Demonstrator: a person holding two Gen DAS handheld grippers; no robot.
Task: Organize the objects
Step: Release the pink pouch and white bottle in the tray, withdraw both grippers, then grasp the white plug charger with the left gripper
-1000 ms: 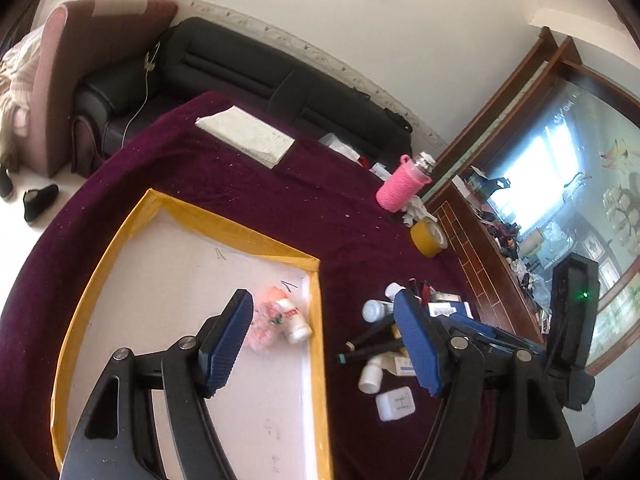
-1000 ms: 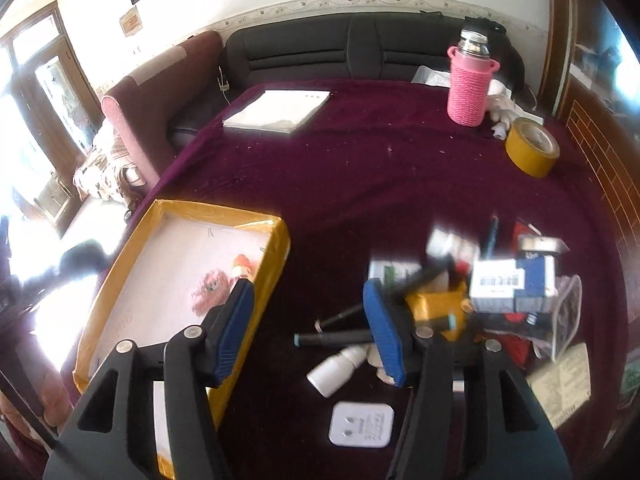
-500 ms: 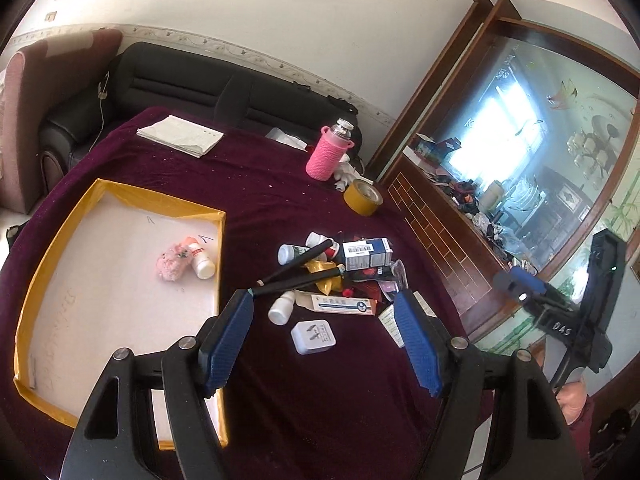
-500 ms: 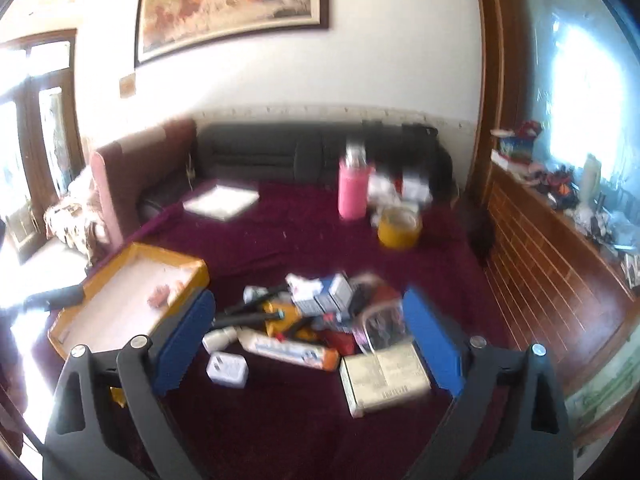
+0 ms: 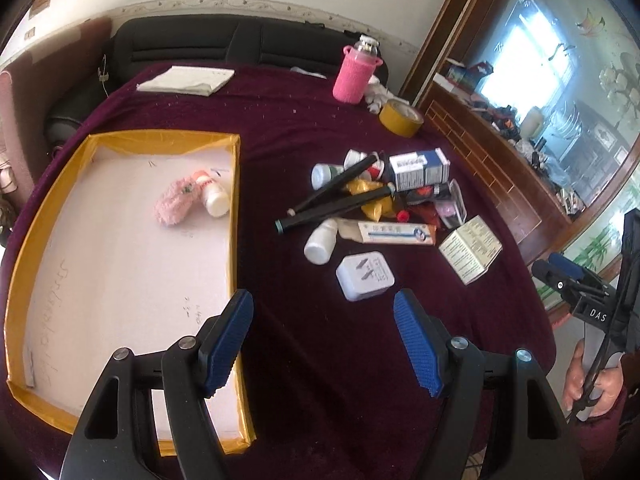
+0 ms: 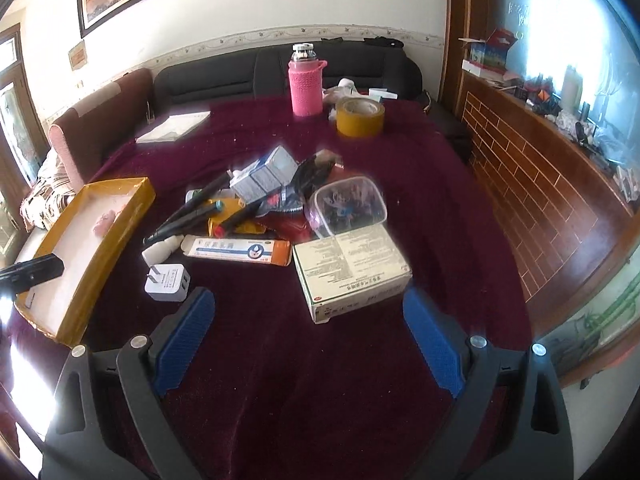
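A yellow-rimmed tray [image 5: 236, 200] on the maroon cloth holds a pink fluffy item [image 5: 176, 204] and a small white bottle [image 5: 214, 198]. To its right lies a pile: a white charger plug [image 5: 365, 276], a white bottle [image 5: 320, 242], an ointment box [image 5: 390, 233], black pens [image 5: 336, 208] and a blue-white box [image 5: 420, 168]. My left gripper [image 5: 322, 308] hangs open and empty, just short of the plug. My right gripper [image 6: 308, 300] stands wide open, empty, just short of a cream box [image 6: 352, 268]. Behind that box sits a clear container [image 6: 348, 204].
A pink flask [image 5: 354, 74], a roll of yellow tape [image 5: 400, 118] and folded white paper [image 5: 186, 80] stand at the far side. A black sofa [image 6: 240, 76] lies beyond the table, a wooden cabinet [image 6: 540, 184] to the right. A hand [image 5: 588, 380] holds the right gripper.
Both grippers have drawn back from the pile toward the near edge. The left view swung from the tray to the pile. The right jaws have spread wider.
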